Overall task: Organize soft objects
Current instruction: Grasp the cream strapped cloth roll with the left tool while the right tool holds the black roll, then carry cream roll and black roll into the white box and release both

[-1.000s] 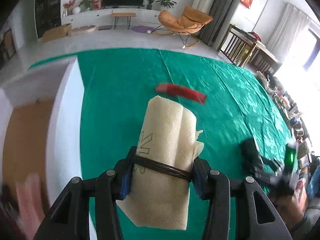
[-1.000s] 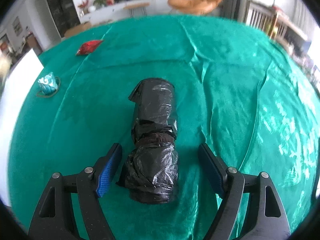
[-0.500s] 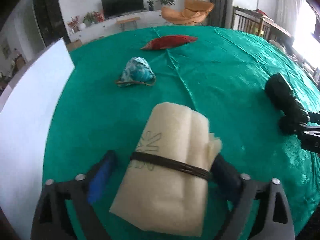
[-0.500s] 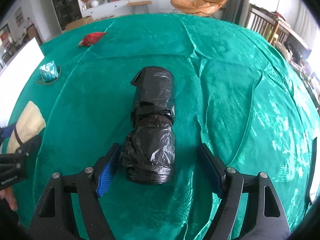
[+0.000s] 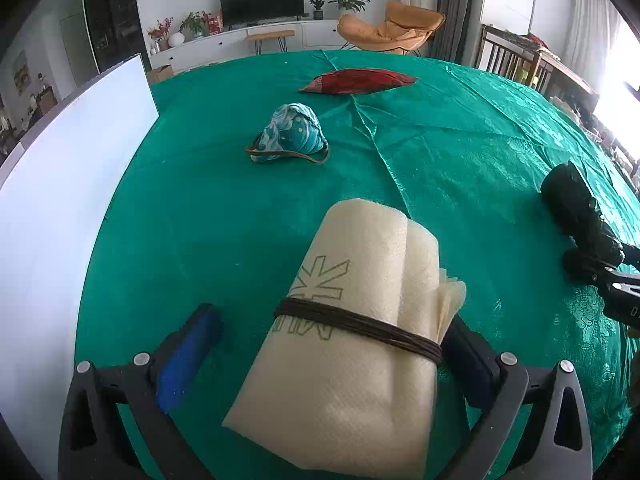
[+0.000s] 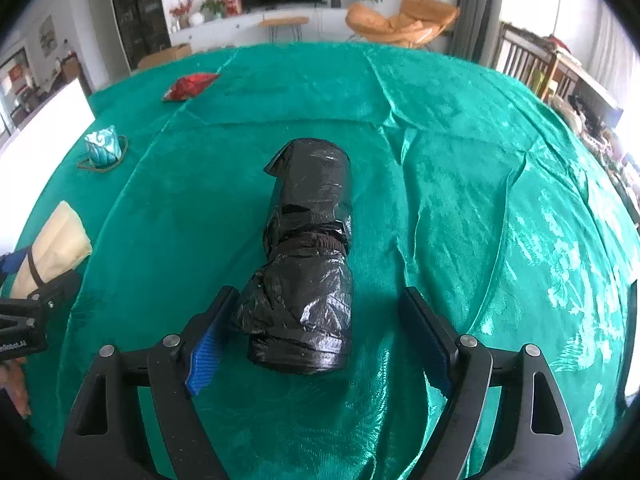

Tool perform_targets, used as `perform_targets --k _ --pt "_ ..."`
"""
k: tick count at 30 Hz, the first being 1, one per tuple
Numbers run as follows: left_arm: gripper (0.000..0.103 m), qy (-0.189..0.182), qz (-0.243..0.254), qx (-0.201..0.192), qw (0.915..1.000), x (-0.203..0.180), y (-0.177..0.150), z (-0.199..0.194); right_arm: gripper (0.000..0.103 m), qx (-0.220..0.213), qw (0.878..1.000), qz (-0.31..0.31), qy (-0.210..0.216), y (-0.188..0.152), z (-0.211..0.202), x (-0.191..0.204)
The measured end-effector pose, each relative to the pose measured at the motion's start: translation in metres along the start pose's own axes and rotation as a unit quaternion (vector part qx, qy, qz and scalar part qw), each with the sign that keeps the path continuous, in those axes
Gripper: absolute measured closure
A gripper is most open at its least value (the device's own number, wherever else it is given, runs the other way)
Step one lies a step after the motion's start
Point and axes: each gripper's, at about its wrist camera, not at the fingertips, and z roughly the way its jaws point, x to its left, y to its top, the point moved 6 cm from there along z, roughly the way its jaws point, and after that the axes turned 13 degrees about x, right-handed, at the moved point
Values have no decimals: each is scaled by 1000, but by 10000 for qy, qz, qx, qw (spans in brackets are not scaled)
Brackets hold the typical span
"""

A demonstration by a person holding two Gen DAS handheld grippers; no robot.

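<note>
The left gripper (image 5: 328, 344) stands with its jaws spread apart around the cream roll (image 5: 352, 320), a folded cream sheet bound by a dark brown band (image 5: 360, 326). The roll lies on the green cloth (image 5: 200, 220) between the blue pads; the right pad touches the roll's edge at the band, while the left pad stands clear with cloth showing in the gap. Ahead of this gripper, slightly left, sits a teal patterned bundle (image 5: 294, 132) ringed by a brown loop, and farther ahead a flat red pouch (image 5: 356, 81). A white board (image 5: 60, 184) runs along the left side. Off to the right lies the black plastic roll (image 5: 580, 216), with the tip of the other tool beside it.

The right gripper (image 6: 316, 336) is also spread wide, straddling the near end of the black plastic roll (image 6: 308, 248), which is cinched at its middle by a dark band. Its left pad sits just against the crumpled plastic; the right pad is well apart from it. Nothing lies between the pads but the roll. To the far left of this gripper appear the cream roll (image 6: 60, 240), the teal bundle (image 6: 102, 150) and the red pouch (image 6: 188, 86).
</note>
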Motion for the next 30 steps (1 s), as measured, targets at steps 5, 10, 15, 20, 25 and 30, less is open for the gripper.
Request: perform_targets --k 5,10,15,20,25,30 --pt "0 -2 33 37 10000 -2 3 1 20 787 9968 5 165 12 3 -1" --pt "14 -162 344 353 9987 -5 1 -3 68 1013 9934 305 439 26 0 -7" --pt "57 -864 62 87 9962 8 5 -29 68 916 9920 322 811 28 -27 11" --pt "57 -1496 -452 -401 9869 33 9 -89 68 424 9901 -133 1333 43 -88 68" --pt "57 -1328 -743 -1209 9809 101 12 -180 68 -22 9698 -938 2250 60 -162 171" --pt "50 -377 -1353 -1461 9792 203 -9 -227 67 -11 9359 -1662 3105 63 -196 286"
